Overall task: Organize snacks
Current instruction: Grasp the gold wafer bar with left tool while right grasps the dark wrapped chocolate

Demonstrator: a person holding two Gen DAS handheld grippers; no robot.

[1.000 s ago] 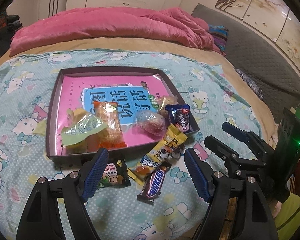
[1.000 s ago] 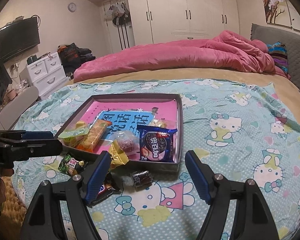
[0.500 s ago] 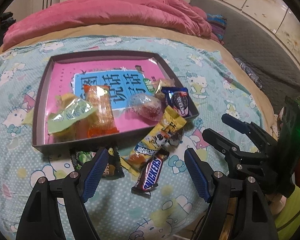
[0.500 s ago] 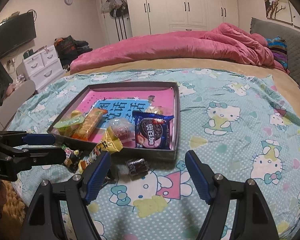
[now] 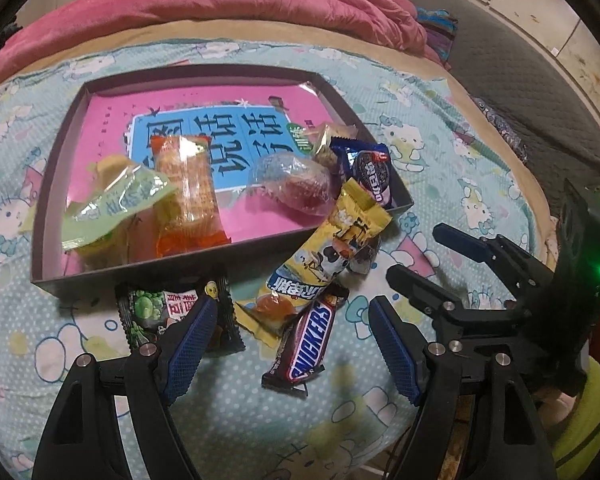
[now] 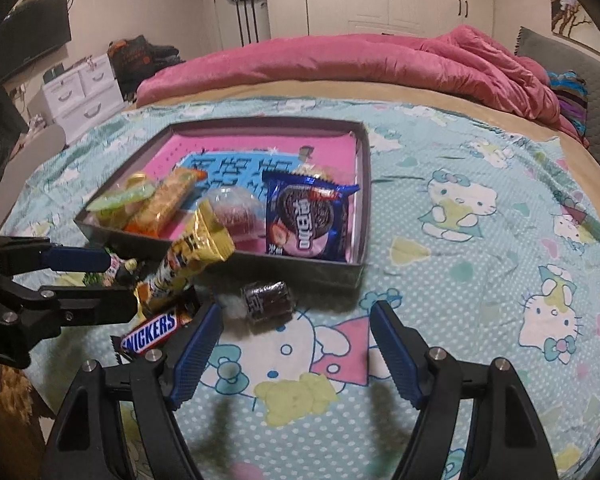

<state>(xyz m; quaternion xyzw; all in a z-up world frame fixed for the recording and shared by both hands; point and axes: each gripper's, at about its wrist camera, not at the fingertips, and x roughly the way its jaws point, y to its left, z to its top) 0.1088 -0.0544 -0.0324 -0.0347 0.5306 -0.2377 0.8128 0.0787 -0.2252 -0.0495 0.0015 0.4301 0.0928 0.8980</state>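
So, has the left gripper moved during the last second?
Yes. The left gripper has come down closer to the Snickers bar, judged against the fixed tray, which now looks larger.

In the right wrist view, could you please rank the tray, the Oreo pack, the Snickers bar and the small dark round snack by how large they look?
1. Tray, clearly the largest.
2. Oreo pack, lying in the tray.
3. Snickers bar, partly hidden by the left gripper, so unsure against the last.
4. Small dark round snack, on the bedspread before the tray.
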